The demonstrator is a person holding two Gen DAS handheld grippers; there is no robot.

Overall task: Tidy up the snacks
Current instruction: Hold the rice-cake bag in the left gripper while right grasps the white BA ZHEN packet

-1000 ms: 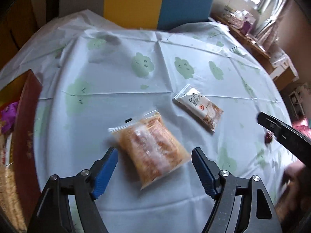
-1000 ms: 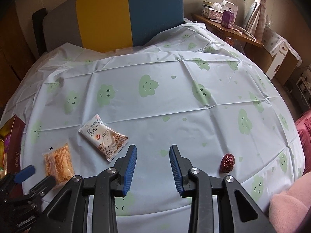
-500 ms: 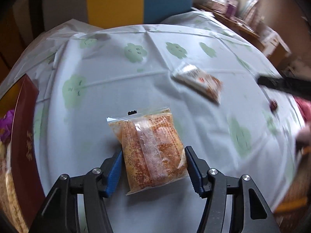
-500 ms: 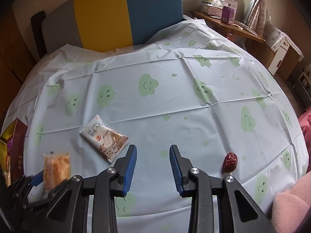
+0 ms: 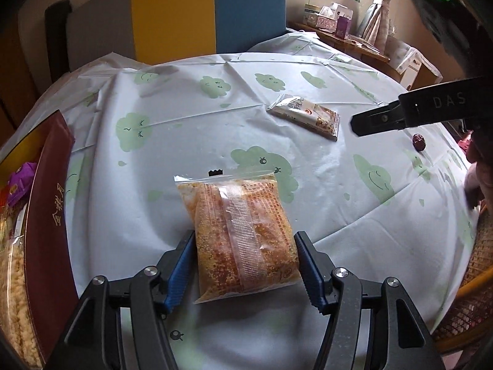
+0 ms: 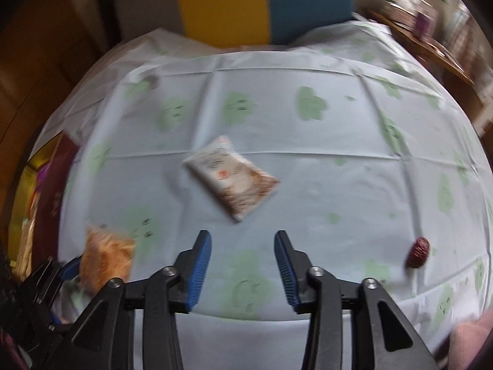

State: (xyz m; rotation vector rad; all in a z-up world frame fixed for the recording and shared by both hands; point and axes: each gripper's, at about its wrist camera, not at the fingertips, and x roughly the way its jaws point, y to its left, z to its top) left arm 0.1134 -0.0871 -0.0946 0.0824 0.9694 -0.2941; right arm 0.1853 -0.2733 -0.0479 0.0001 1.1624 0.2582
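My left gripper [image 5: 245,265] is shut on an orange snack packet [image 5: 243,231], both blue pads pressed against its sides, just above the cloud-print tablecloth [image 5: 323,185]. The packet also shows in the right wrist view [image 6: 107,254]. A white snack packet [image 5: 305,115] lies flat further out; in the right wrist view [image 6: 234,174] it lies just ahead of my right gripper [image 6: 242,265], which is open and empty above the cloth. A red date [image 6: 417,251] lies to the right, also in the left wrist view [image 5: 419,141].
A dark red box [image 5: 46,215] holding snacks stands at the table's left edge, also seen in the right wrist view [image 6: 52,197]. A grey, yellow and blue chair back [image 5: 185,12] stands behind the table. A wicker chair [image 5: 474,277] is at the right.
My left gripper closed on the orange packet and lifted it slightly. My right gripper moved left and forward toward the white packet, still open; its view is blurred by motion.
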